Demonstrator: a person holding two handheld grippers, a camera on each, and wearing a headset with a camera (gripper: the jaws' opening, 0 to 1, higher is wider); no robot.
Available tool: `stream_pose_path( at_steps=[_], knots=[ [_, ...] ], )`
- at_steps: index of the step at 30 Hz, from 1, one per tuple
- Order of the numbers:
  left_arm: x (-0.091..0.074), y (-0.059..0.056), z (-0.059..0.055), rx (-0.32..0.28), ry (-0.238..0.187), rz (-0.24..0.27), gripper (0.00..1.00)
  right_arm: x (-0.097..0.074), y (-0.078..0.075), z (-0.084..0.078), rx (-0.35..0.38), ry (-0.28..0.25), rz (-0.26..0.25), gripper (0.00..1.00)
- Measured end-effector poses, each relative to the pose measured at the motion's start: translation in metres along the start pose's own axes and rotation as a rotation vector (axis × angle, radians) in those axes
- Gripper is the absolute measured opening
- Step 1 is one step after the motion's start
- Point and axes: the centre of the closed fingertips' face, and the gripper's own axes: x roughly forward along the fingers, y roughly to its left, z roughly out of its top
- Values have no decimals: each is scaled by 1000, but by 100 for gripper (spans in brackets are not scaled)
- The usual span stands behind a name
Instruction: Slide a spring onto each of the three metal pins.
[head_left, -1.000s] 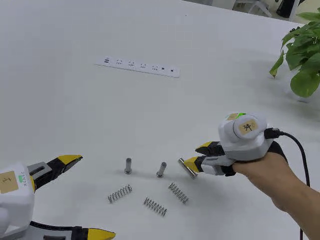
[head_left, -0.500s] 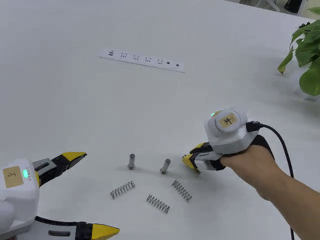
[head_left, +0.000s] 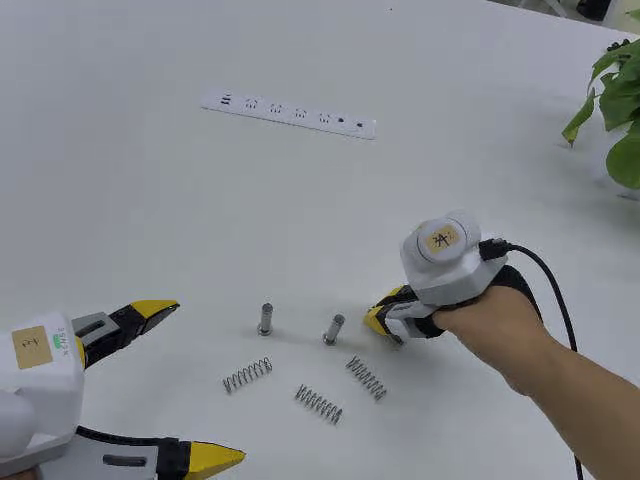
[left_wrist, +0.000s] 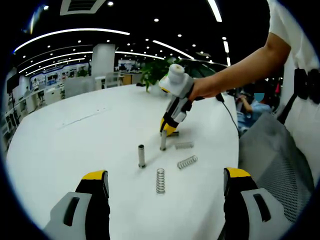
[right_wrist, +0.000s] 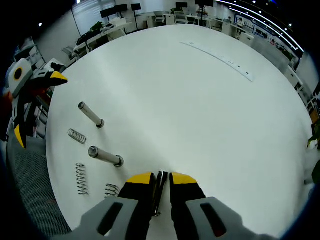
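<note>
Two metal pins stand upright on the white table, one on the left and one on the right. Three loose springs lie in front of them, one on the left, one in the middle and one on the right. My right gripper points down at the table just right of the right pin. It is shut on a third metal pin, which sits between its yellow tips. My left gripper is open at the near left, short of the springs, with nothing in it.
A white power strip lies flat farther back on the table. A green potted plant stands at the far right edge. A black cable trails from my right gripper along the forearm. The table is broad and bare around the parts.
My right gripper has moved left toward the standing pins and tipped its jaws down at the table, carrying the pin with it. The left gripper stays open in place.
</note>
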Motion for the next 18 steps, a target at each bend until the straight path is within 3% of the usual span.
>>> stream_pose_path(
  at_steps=[9, 18],
  knots=[
    [0, 0, 0, -3, -1, 2, 97, 1, -4, -1, 5, 9, -29, 10],
    [-1, 0, 0, 0, 1, 2, 97, -3, -5, -1, 17, -19, -28, 9]
  ],
)
